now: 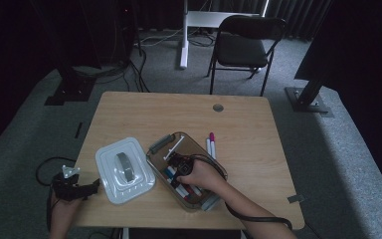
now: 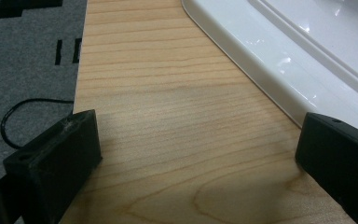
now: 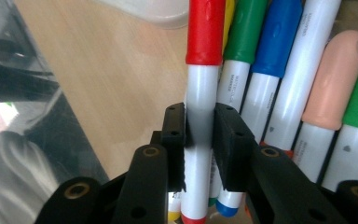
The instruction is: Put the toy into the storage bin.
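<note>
Right gripper (image 3: 199, 135) is down inside the clear rectangular plastic box (image 1: 160, 145) at the table's centre, jaws narrow and clamped on the white barrel of a red-capped marker (image 3: 199, 93). That marker sits at the left edge of the row in the right gripper view, just beside a green-capped marker (image 3: 242, 37), then a blue-capped marker (image 3: 276, 42), a peach-capped marker (image 3: 335, 79) and another green cap at the far right. All lie side by side, touching, caps pointing away from the jaws. The box's clear wall is at the left of that view, with wood showing through it.

Left gripper (image 1: 74, 189) is off the table's near-left corner, jaws wide with nothing between them; in the left gripper view they frame bare light wooden table (image 2: 168, 116), and the right jaw is near the rim of the white rectangular plastic lid (image 2: 279, 60).

High view: the lid (image 1: 124, 169) lies flat just left of the box. A white marker with a magenta cap (image 1: 211, 142) lies on the table just right of the box.
</note>
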Demonstrator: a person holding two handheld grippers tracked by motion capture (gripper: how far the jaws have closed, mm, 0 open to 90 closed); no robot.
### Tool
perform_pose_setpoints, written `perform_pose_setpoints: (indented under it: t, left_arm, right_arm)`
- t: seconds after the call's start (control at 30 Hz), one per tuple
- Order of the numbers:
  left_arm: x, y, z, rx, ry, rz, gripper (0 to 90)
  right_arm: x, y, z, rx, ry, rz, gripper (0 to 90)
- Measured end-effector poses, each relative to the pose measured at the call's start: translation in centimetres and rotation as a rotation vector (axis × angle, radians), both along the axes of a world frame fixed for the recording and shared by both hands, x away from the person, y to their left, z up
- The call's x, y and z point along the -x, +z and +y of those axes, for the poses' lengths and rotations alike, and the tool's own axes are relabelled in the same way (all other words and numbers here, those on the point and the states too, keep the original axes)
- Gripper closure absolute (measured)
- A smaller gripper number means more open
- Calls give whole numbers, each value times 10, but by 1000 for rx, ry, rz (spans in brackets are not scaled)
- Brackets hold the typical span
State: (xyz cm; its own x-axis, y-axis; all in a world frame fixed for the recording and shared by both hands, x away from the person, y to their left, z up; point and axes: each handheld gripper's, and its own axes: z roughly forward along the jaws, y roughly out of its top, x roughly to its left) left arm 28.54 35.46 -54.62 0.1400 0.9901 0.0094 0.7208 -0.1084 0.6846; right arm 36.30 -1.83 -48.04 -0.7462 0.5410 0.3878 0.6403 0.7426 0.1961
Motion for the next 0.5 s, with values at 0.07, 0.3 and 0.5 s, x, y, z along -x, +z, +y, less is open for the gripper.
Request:
perform_pose_setpoints:
  t: [0.07,0.3,0.5]
  left_arm:
    - [0,0,0,0,0,0,4]
    - [0,0,0,0,0,0,4]
    - [0,0,0,2,2,-2,5]
  right_arm:
    - [0,1,-1,-19,-4,1,709]
    - [0,25,-14,-67,-23,-82,707]
    - [2,48,-34,-160,-54,-112,698]
